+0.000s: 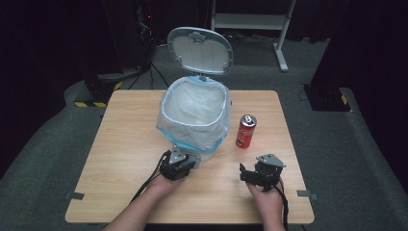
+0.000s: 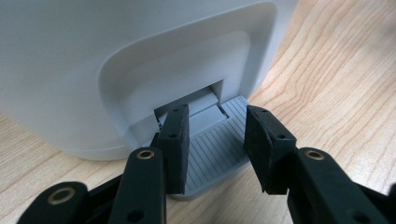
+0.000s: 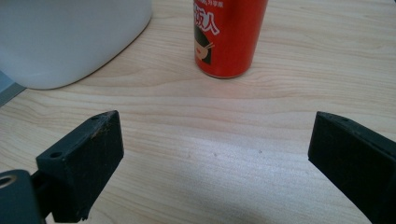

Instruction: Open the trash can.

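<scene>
A white pedal bin lined with a clear bag stands mid-table, its lid tipped up and back. My left gripper is at the bin's foot. In the left gripper view its jaws stand a narrow gap apart, tips down on the grey ribbed pedal under the bin's body, nothing pinched between them. A red drink can stands upright right of the bin. My right gripper hovers near the front right, wide open, the can ahead of it and apart.
The wooden table has bare board left of the bin and along the front edge. The bin's rounded side lies left of the can in the right gripper view. Dark floor, a white frame and black stands surround the table.
</scene>
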`<state>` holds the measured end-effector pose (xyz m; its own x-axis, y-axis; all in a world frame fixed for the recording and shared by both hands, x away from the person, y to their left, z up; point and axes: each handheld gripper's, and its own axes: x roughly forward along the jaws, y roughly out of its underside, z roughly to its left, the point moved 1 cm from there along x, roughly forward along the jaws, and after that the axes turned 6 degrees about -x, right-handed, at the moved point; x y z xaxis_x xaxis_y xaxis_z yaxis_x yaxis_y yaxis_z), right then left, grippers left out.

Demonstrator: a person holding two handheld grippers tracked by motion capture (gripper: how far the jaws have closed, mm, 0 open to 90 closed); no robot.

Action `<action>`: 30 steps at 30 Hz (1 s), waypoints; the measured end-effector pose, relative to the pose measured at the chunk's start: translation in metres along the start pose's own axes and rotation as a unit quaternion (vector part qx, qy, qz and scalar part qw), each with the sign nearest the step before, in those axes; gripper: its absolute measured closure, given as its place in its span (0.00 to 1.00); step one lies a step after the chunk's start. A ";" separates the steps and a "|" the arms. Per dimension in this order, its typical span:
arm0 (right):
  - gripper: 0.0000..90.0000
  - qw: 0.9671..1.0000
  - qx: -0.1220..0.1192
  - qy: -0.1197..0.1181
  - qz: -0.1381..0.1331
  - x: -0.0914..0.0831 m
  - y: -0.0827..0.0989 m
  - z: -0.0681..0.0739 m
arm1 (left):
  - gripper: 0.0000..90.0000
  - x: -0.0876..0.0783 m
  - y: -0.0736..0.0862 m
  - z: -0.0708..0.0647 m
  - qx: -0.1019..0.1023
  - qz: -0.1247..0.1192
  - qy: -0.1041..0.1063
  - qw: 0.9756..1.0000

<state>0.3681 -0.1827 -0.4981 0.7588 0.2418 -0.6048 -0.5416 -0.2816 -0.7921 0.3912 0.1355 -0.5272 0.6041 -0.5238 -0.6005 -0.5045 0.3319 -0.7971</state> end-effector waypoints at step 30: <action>0.10 0.999 0.008 0.006 -0.035 0.020 -0.078 -0.015 | 0.67 0.000 0.000 0.000 0.001 0.000 0.000 1.000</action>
<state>0.4307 -0.1694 -0.4469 0.7988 0.2491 -0.5476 -0.4932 -0.2500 -0.8332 0.3913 0.1356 -0.5271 0.6033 -0.5242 -0.6011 -0.5035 0.3342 -0.7968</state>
